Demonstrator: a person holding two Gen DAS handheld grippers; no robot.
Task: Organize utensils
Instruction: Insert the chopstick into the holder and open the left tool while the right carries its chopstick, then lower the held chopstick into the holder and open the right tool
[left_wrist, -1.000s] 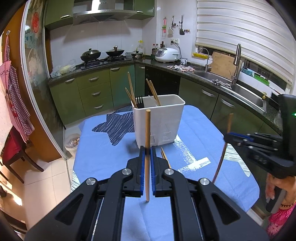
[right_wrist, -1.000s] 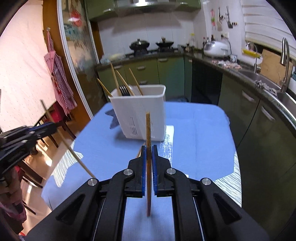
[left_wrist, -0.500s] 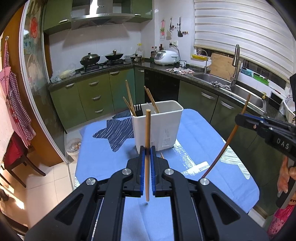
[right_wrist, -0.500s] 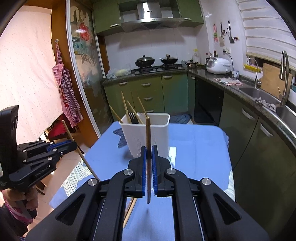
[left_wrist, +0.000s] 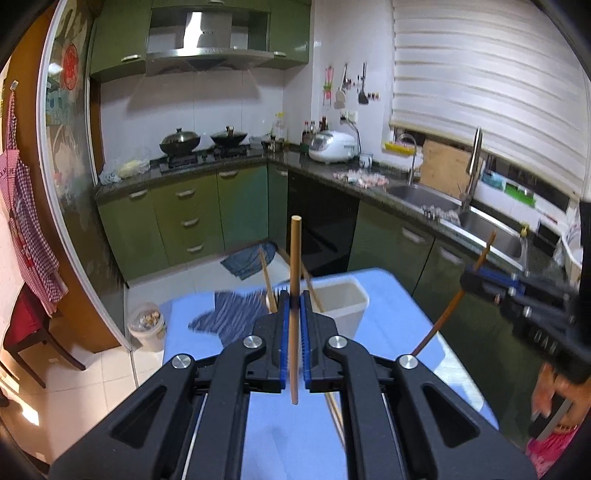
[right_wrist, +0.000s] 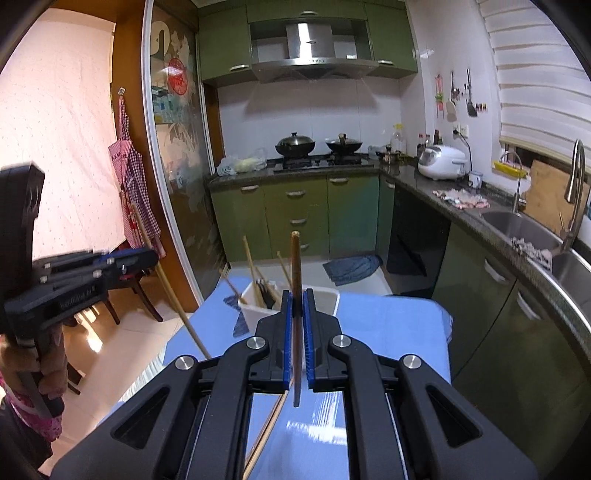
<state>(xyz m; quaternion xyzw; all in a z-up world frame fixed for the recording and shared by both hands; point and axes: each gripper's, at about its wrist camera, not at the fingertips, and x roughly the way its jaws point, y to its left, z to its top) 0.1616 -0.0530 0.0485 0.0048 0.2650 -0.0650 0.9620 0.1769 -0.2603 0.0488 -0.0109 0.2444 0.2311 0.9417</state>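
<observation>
My left gripper (left_wrist: 291, 306) is shut on a light wooden chopstick (left_wrist: 294, 258) held upright, above the blue table. My right gripper (right_wrist: 296, 308) is shut on a darker chopstick (right_wrist: 295, 266), also upright. The white utensil caddy (left_wrist: 343, 306) stands on the table beyond both grippers; it holds several chopsticks and a dark fork (right_wrist: 266, 295). The right gripper also shows in the left wrist view (left_wrist: 491, 280), and the left gripper in the right wrist view (right_wrist: 122, 258). A loose chopstick (left_wrist: 334, 410) lies on the table under the left gripper.
The blue tablecloth (right_wrist: 391, 321) covers the table. Green kitchen cabinets (left_wrist: 192, 218), a stove with two woks and a sink counter (right_wrist: 517, 225) surround it. A small waste bin (left_wrist: 146, 325) stands on the floor at the left. A chair (left_wrist: 26, 332) stands at far left.
Both grippers have risen well above the table with their chopsticks, so the caddy now sits lower and smaller in both views. Both stay shut.
</observation>
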